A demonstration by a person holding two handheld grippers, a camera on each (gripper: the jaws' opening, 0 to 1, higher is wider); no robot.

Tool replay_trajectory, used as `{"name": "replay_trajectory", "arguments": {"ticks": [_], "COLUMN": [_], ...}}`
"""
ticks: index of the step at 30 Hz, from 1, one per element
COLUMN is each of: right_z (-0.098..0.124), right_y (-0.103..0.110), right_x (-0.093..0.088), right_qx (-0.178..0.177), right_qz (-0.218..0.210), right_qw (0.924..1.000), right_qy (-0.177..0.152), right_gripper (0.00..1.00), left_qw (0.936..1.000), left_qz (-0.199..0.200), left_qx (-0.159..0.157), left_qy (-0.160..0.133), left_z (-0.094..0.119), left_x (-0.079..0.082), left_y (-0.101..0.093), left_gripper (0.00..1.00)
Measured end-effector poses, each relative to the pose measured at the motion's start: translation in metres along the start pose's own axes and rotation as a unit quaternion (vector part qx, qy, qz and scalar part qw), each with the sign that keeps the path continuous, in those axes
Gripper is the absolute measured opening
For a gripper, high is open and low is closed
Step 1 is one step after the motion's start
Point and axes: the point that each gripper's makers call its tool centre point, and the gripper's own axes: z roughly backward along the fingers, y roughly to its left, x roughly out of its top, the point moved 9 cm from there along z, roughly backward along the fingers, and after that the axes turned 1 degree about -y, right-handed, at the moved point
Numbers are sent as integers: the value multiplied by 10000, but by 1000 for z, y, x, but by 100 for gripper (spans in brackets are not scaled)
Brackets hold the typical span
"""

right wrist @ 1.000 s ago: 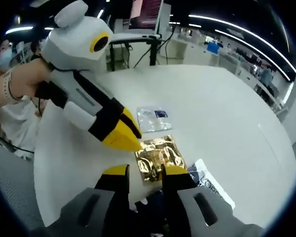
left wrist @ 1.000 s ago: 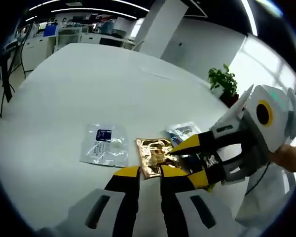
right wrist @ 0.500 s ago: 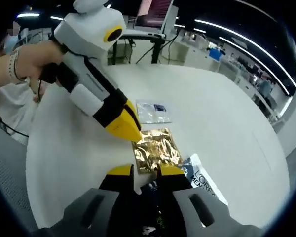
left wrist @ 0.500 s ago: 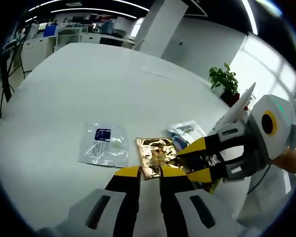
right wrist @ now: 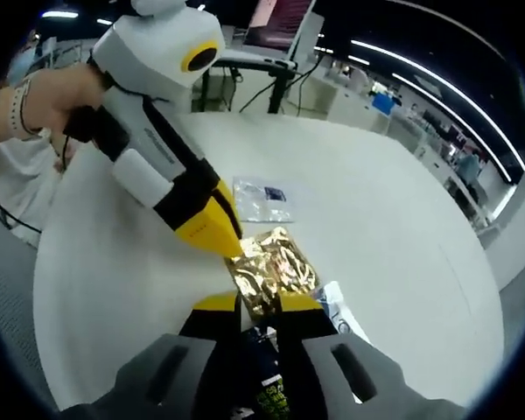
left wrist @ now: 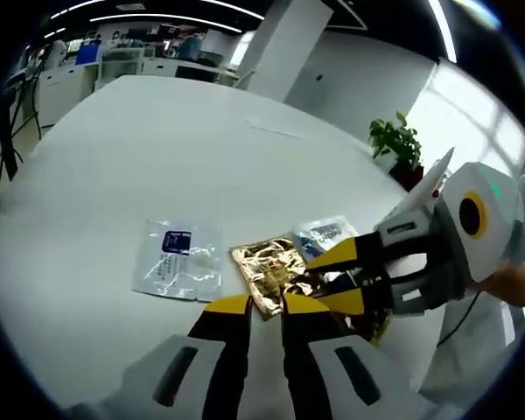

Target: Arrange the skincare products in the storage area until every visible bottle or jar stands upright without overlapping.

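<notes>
A crumpled gold foil sachet [left wrist: 267, 267] lies on the white table [left wrist: 157, 149], tilted. My left gripper [left wrist: 264, 306] has narrow jaws with the sachet's near corner between them; in the right gripper view its yellow tip [right wrist: 232, 249] sits on the gold sachet [right wrist: 271, 267]. My right gripper [right wrist: 260, 304] has closed in on the opposite edge and reaches in from the right [left wrist: 313, 282]. A clear sachet with a blue label [left wrist: 177, 260] [right wrist: 261, 197] lies flat beside it. A white and blue sachet [left wrist: 324, 234] [right wrist: 334, 308] and a dark sachet [right wrist: 267, 372] lie by my right jaws.
The round table's edge [right wrist: 61, 289] runs close on the person's side, where a hand [right wrist: 35, 101] holds the left gripper. A potted plant [left wrist: 395, 140] stands beyond the table. Office desks and a monitor [right wrist: 276, 22] fill the background.
The gold sachet has turned and crumpled between the two grippers. My right jaws have narrowed and moved up onto its edge. The clear sachet has not moved.
</notes>
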Motion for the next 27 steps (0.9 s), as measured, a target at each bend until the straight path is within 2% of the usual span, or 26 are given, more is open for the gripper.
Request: {"name": "replay_trajectory", "arguments": {"ticks": [5,15,27], "right_z": [-2,1,0], "right_y": [-2,1,2], "right_x": [1,5,23], "right_qx": [7,-25,45], "right_qz": [-30,-73,-93], "right_qw": [10000,10000,9996], "right_qy": [15,-58,-280], "right_gripper": [15,17,21], "left_qw": [10000,9999,9985], "left_qz": [3,-25,76], "left_qx": [15,17,102], "left_qy": [-7,-127,-540], "left_z": [-3,1,47], "left_x": [4,8,-4], "left_y": [7,6,-12], "left_gripper": [6,7,14]}}
